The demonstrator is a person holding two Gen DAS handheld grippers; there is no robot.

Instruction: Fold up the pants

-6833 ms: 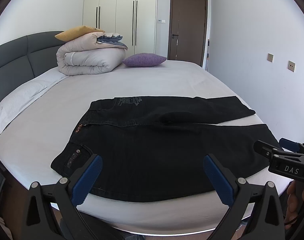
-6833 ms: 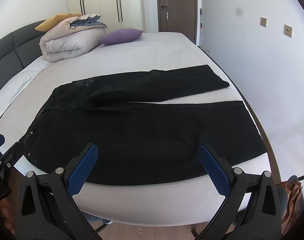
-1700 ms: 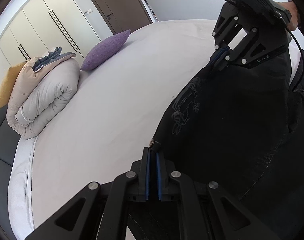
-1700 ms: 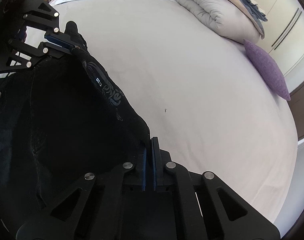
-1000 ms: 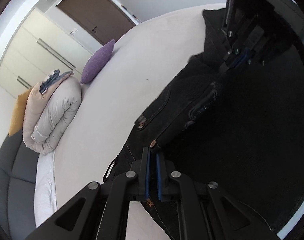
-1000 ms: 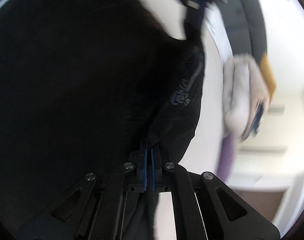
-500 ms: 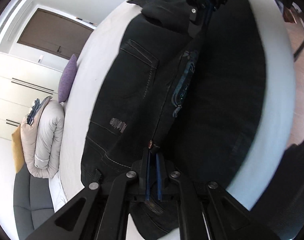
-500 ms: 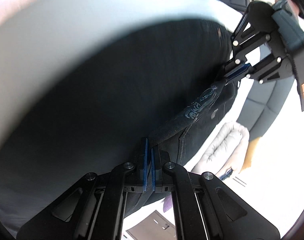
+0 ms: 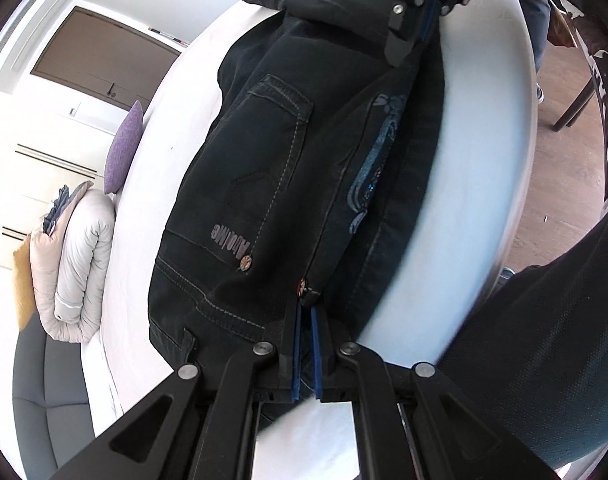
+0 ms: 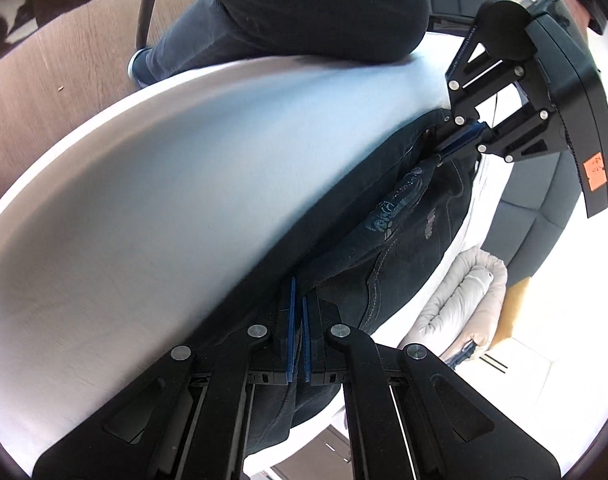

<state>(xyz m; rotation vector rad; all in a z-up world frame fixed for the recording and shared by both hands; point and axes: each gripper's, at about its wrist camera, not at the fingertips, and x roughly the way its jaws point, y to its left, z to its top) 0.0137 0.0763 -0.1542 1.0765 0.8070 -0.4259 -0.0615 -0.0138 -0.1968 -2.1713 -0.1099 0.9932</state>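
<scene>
1. left gripper (image 9: 305, 312) pinched tight on waistband corner of black pants (image 9: 264, 168), next to a rivet
2. right gripper (image 10: 298, 300) clamped on the pants edge further along the same folded edge
3. pants lie folded lengthwise on white bed (image 9: 476, 208), back pocket and logo up, near the bed's edge
4. rolled duvet (image 9: 76, 264) and purple pillow (image 9: 122, 148) well apart from the pants, toward the headboard

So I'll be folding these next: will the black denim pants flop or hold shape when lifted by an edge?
Probably floppy: the black denim pants sag between the left hand-held gripper and right hand-held gripper. Thick seams suggest some weight, so folds should stay on the white bed sheet.
</scene>
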